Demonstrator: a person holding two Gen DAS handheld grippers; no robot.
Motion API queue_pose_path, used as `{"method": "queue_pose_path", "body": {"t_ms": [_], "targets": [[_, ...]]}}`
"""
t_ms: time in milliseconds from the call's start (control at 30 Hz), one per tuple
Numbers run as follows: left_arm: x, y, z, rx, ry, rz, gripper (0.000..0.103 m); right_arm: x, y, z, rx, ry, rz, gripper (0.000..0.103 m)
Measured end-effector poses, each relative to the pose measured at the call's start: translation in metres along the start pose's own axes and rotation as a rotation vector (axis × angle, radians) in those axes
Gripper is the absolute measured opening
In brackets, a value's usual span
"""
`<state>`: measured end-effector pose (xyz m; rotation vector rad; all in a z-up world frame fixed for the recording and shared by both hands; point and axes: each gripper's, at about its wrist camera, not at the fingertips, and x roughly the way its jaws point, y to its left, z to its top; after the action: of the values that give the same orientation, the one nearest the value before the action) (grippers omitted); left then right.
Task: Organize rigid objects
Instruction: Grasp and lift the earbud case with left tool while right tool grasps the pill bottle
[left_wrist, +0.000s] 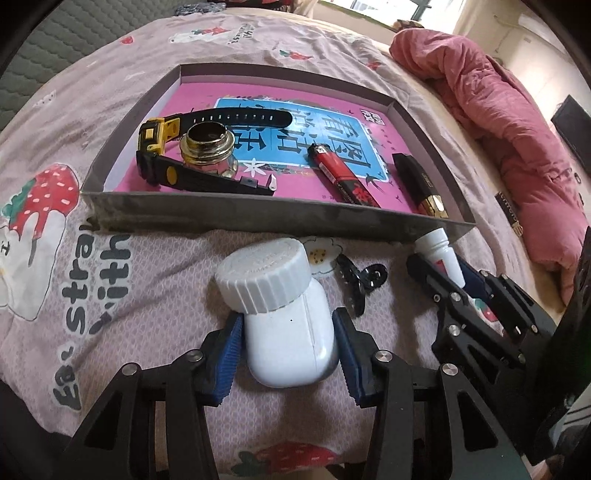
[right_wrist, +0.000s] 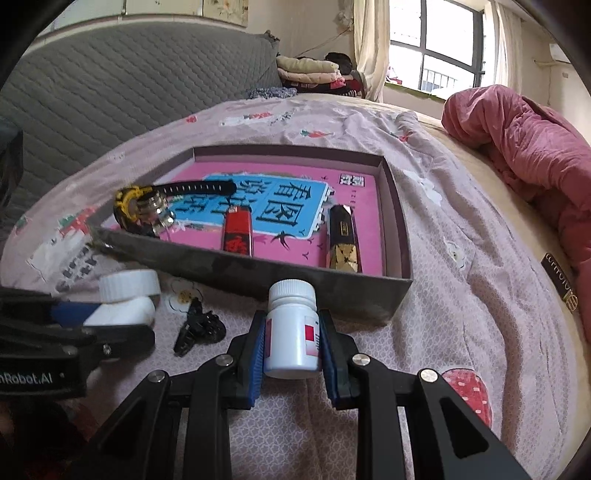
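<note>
A shallow grey box (left_wrist: 258, 218) with a pink floor lies on the bed; it also shows in the right wrist view (right_wrist: 258, 273). In it lie a black-and-yellow watch (left_wrist: 162, 147), a glass ink bottle (left_wrist: 208, 151), a red lighter (left_wrist: 343, 177) and a black-and-gold case (left_wrist: 421, 184). My left gripper (left_wrist: 288, 350) is shut on a large white ribbed-cap bottle (left_wrist: 288, 332), just in front of the box. My right gripper (right_wrist: 291, 350) is shut on a small white pill bottle (right_wrist: 291, 332) with a red label, near the box's front wall. A black hair clip (right_wrist: 199, 328) lies between the grippers.
The bed sheet (right_wrist: 461, 295) is pink with strawberry prints. A rolled red quilt (right_wrist: 524, 147) lies at the right. A grey quilted headboard (right_wrist: 129, 81) stands behind, with folded clothes (right_wrist: 314, 70) and a window (right_wrist: 436, 51) beyond.
</note>
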<state>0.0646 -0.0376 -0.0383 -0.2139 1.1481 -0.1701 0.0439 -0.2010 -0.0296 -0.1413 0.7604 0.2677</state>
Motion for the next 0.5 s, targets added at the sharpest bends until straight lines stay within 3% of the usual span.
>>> {"method": "queue_pose_path", "body": {"t_ms": [500], "targets": [[-0.039, -0.001, 0.002, 0.004, -0.060, -0.038, 0.049, -0.017, 0.000, 0.005, 0.007, -0.055, 0.024, 0.027]]}}
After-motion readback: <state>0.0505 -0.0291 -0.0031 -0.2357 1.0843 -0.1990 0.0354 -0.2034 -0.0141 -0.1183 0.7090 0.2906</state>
